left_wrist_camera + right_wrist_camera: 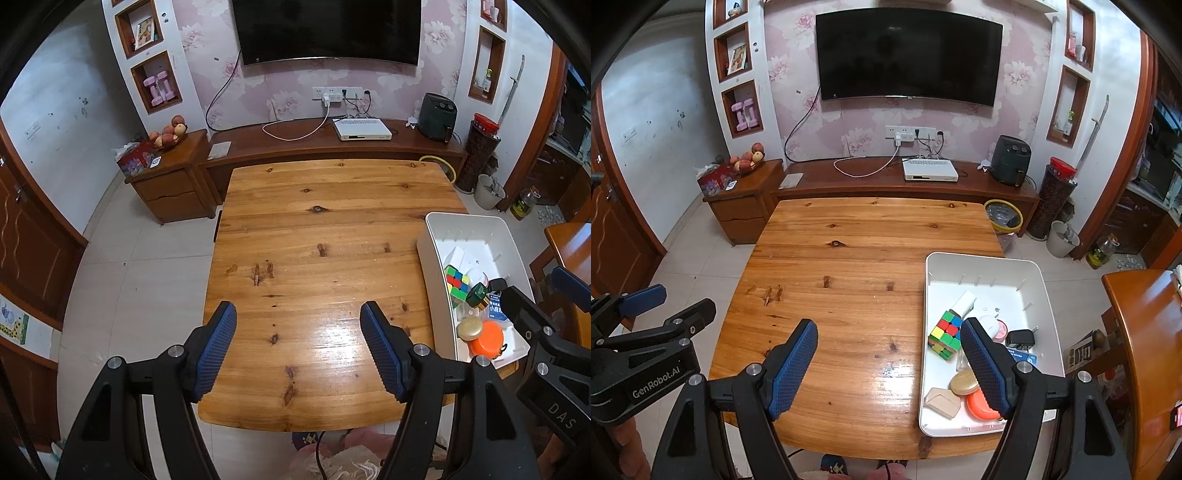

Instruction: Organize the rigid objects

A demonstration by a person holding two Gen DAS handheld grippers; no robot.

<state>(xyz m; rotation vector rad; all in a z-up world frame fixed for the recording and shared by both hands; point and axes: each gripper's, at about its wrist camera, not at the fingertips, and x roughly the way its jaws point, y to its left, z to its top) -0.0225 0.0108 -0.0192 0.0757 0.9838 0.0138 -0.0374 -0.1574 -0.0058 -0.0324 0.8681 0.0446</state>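
A white bin point(1045, 291) stands at the right edge of the wooden table point(857, 266); it also shows in the left wrist view point(436, 240). Inside lie a colour cube point(945, 335), a gold round tin point(964, 382), an orange lid point(979, 406), a tan block point(942, 402), a black charger point(1019, 338) and other small items. My left gripper point(299, 350) is open and empty above the table's near edge. My right gripper point(888, 367) is open and empty, its right finger over the bin.
A TV point(908, 55) hangs on the far wall above a low cabinet point(905, 184) with a white box and a black air fryer point(1010, 160). A yellow-rimmed bin point(1003, 214) stands past the table's far right corner. A second wooden table point(1145, 332) is at right.
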